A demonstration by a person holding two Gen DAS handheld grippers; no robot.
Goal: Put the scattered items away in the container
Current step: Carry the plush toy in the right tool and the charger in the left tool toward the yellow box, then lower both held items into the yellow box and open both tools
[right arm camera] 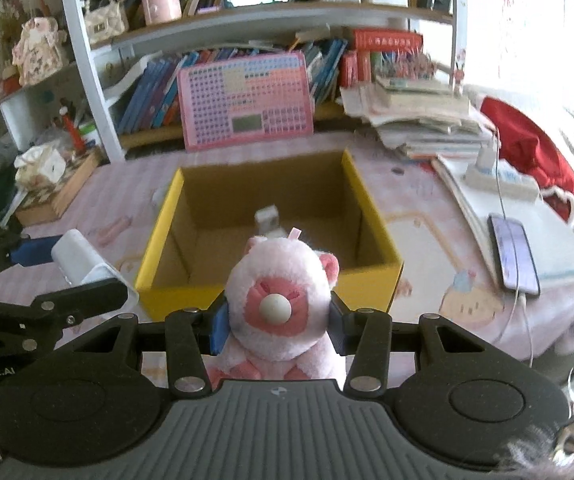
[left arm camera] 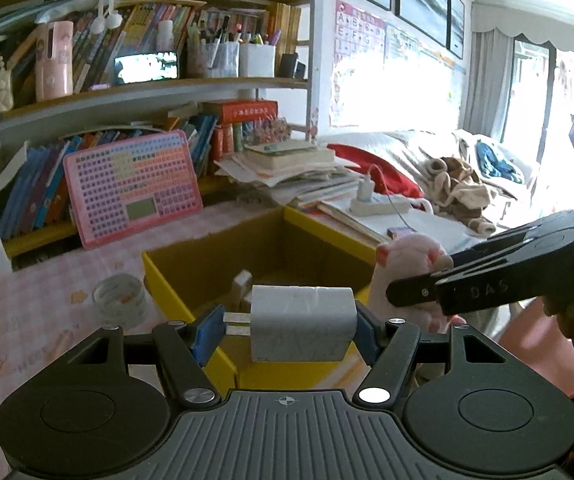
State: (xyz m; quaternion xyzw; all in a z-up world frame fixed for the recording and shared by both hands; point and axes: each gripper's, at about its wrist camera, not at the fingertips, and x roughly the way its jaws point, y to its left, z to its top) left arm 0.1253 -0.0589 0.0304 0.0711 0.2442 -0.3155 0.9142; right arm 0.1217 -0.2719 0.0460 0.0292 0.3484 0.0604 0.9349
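Left wrist view first: the left gripper [left arm camera: 287, 322] clamps a white charger plug [left arm camera: 303, 322] across its hard, smooth body, prongs pointing sideways — rigid and light, probably slippery, so a square grip suits it. To the right, the right gripper [right arm camera: 279, 322] squeezes a soft pink plush toy [right arm camera: 281, 304] at its head. Both hover at the yellow box [right arm camera: 375, 200] near its front rim.
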